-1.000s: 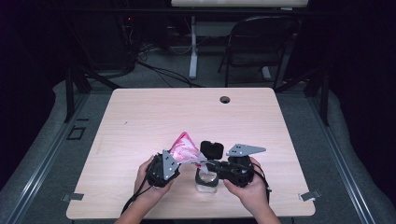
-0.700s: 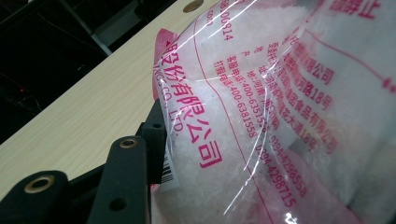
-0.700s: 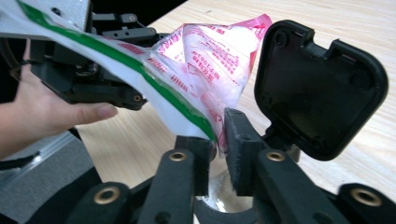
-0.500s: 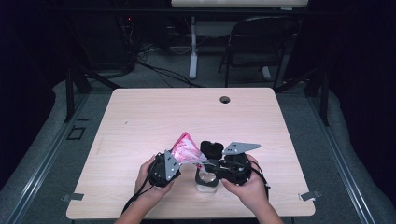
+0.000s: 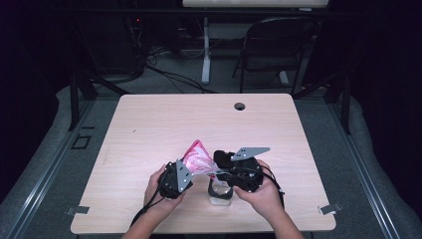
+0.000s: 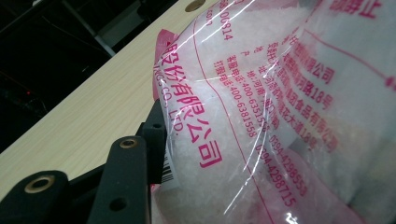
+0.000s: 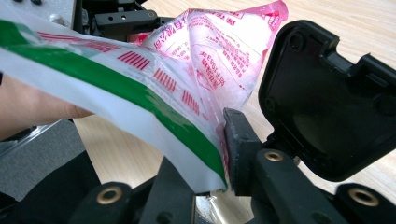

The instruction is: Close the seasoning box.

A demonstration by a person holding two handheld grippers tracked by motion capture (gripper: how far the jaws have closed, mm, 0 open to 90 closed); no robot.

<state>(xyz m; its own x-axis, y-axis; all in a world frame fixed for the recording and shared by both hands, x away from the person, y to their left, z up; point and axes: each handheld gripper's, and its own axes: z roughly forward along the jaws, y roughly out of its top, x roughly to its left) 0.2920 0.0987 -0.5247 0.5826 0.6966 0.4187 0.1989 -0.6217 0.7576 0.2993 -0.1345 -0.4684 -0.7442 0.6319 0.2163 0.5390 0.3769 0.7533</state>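
A clear plastic bag (image 5: 196, 158) of white crystals with pink print hangs over the table's near middle. My left gripper (image 5: 190, 172) is shut on its lower part; one black finger (image 6: 154, 135) presses the film, and the other is hidden behind the bag (image 6: 261, 93). My right gripper (image 7: 222, 156) pinches the bag's green-striped edge (image 7: 154, 107); its jaws have just been closing on that edge. Below the right gripper (image 5: 219, 173) stands a small clear jar (image 5: 220, 193) with its hinged black lid (image 7: 327, 102) flipped open.
The light wooden table (image 5: 149, 124) has a round cable hole (image 5: 240, 106) near its far edge. A folding chair (image 5: 278, 45) and cables stand on the floor beyond it. The left gripper's body (image 7: 121, 18) shows past the bag in the right gripper view.
The right gripper has shifted slightly to the left, toward the bag. The left hand and the bag stay much as they were.
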